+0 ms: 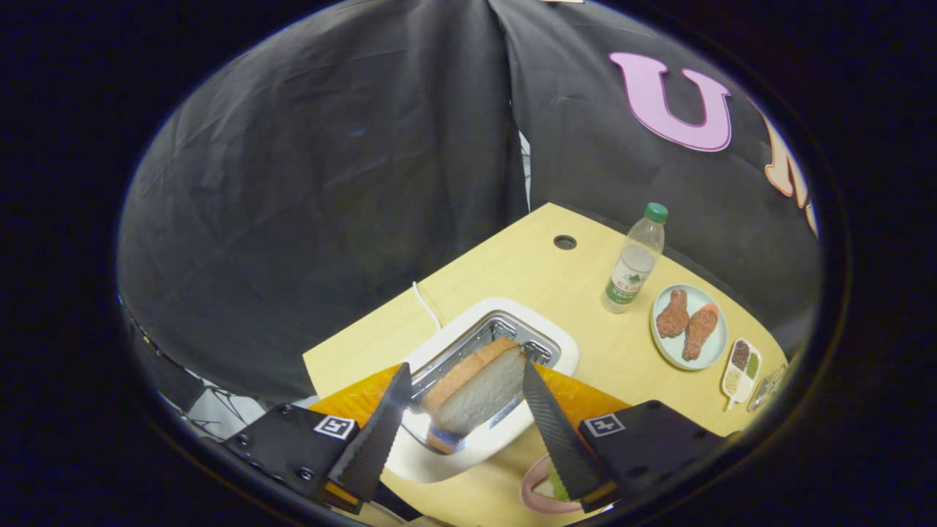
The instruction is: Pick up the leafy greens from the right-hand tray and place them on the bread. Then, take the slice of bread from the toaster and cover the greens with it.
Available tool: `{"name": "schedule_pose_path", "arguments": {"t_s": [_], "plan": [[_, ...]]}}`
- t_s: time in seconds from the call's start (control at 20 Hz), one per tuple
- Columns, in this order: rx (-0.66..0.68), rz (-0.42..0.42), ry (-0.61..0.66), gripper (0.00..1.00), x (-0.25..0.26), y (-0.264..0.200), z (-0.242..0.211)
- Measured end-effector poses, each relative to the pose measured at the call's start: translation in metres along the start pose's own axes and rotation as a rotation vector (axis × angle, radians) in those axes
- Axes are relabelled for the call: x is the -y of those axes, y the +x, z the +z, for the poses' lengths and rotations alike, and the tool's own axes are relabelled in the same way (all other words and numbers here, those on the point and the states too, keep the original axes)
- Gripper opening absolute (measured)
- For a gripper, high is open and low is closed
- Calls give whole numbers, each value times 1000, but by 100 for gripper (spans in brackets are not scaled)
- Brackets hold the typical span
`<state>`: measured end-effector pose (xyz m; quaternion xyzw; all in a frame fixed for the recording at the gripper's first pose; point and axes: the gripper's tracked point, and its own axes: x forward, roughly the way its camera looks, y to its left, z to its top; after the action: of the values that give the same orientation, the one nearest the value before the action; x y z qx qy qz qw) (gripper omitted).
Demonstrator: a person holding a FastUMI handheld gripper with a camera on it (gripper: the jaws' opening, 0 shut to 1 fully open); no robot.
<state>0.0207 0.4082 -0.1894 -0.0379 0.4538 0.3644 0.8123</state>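
Your hand-held gripper [466, 384] hangs over the toaster [489, 380] with its fingers spread apart, the bread slice [476, 388] standing in the slot between them, not yet gripped. Greens [558, 486] show on a pink plate [533, 492] near the right finger, so the first half looks done; you have the slice left to lift and lay over them

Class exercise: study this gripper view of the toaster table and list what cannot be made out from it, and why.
- Grip: hand-held gripper fingers flank the bread slice in the toaster; contact unclear.
- Pink plate: mostly covered by a finger; its green contents barely show.
- Divided dish: contents too small.
- Object beyond the dish: cut off, blurred.
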Motion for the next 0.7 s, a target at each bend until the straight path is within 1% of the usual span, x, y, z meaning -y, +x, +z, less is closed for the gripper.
{"name": "schedule_pose_path", "arguments": {"t_s": [0.2, 0.4, 0.6, 0.65, 0.7], "plan": [[-44, -37, 15, 97, 3, 15, -11], [-63, -44, -4, 69, 4, 18, -19], [-59, -70, -21, 41, 11, 8, -18], [-52, -66, -14, 34, 12, 5, -18], [-47, -42, 5, 27, 6, 3, -19]]}}
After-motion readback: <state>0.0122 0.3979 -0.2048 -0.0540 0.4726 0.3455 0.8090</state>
